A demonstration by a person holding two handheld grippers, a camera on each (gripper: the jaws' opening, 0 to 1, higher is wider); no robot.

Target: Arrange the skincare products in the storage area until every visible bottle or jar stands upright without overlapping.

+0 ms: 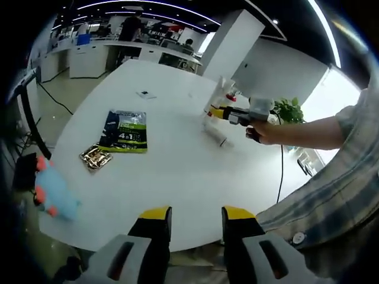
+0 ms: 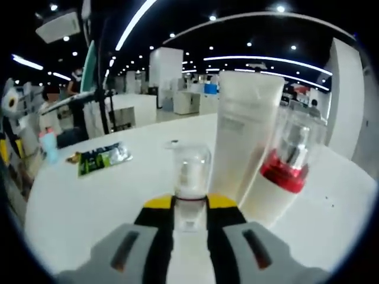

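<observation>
Your right gripper is clamped on a small clear-capped bottle, held upright just above the table. Right behind it stands a tall white tube, and leaning against that tube is a bottle with a red collar under a clear cap; both crowd the space just past your jaws. In the left gripper view the right gripper reaches into that same cluster, with another clear bottle lying on its side just beside it.

Your left gripper hangs released at the table's near edge, jaws apart with nothing between them. On the white round table lie a dark packet, a gold-wrapped item near its corner, and a small card farther off. A blue and orange toy sits off the table edge. Beyond are desks, a white column and a potted plant
</observation>
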